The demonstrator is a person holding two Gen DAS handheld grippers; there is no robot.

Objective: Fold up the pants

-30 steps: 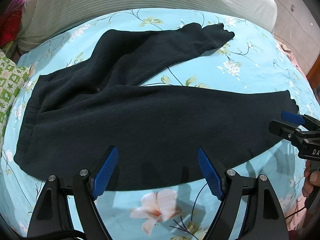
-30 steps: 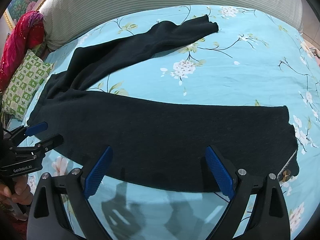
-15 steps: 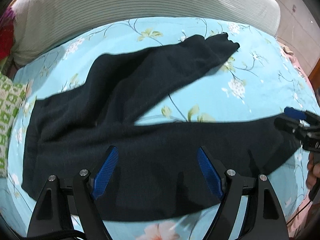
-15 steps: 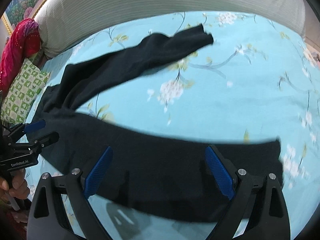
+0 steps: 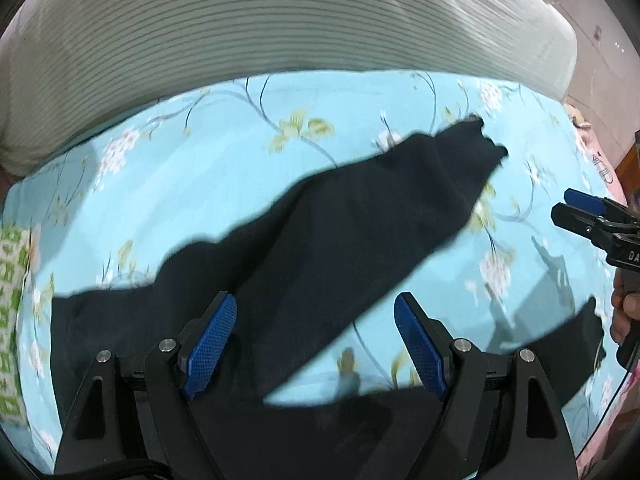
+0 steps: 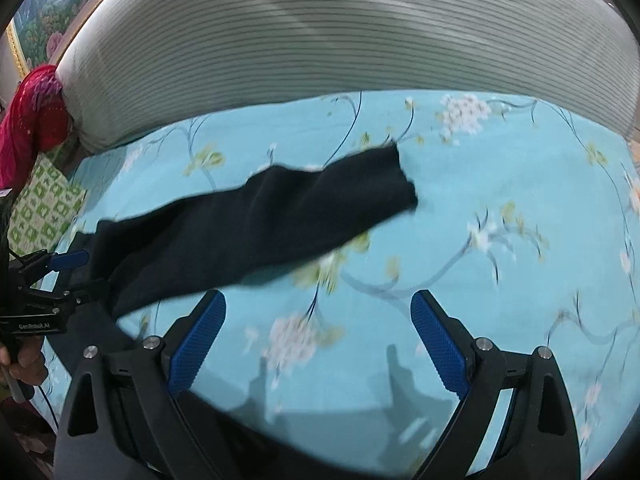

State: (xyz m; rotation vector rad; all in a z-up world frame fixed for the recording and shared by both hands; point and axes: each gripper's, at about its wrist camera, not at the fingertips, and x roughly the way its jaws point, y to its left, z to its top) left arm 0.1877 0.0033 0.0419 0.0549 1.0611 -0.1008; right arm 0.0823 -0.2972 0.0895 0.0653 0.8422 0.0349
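Black pants (image 5: 328, 248) lie spread on a light blue flowered bedsheet (image 5: 200, 152). The far leg (image 6: 280, 216) runs up to the right; the near leg (image 5: 576, 336) passes under both grippers. My left gripper (image 5: 316, 344) is open and empty above the seat of the pants. My right gripper (image 6: 318, 342) is open and empty above bare sheet, between the two legs. Each gripper shows at the side of the other's view, the right one (image 5: 588, 216) and the left one (image 6: 68, 272).
A striped grey headboard cushion (image 6: 320, 48) bounds the far side of the bed. A green patterned pillow (image 6: 40, 208) and a red cloth (image 6: 28, 120) lie at the left. A framed picture (image 6: 36, 28) hangs beyond.
Both grippers have moved forward over the near leg toward the far leg. The views now look farther up the bed. Both stay open.
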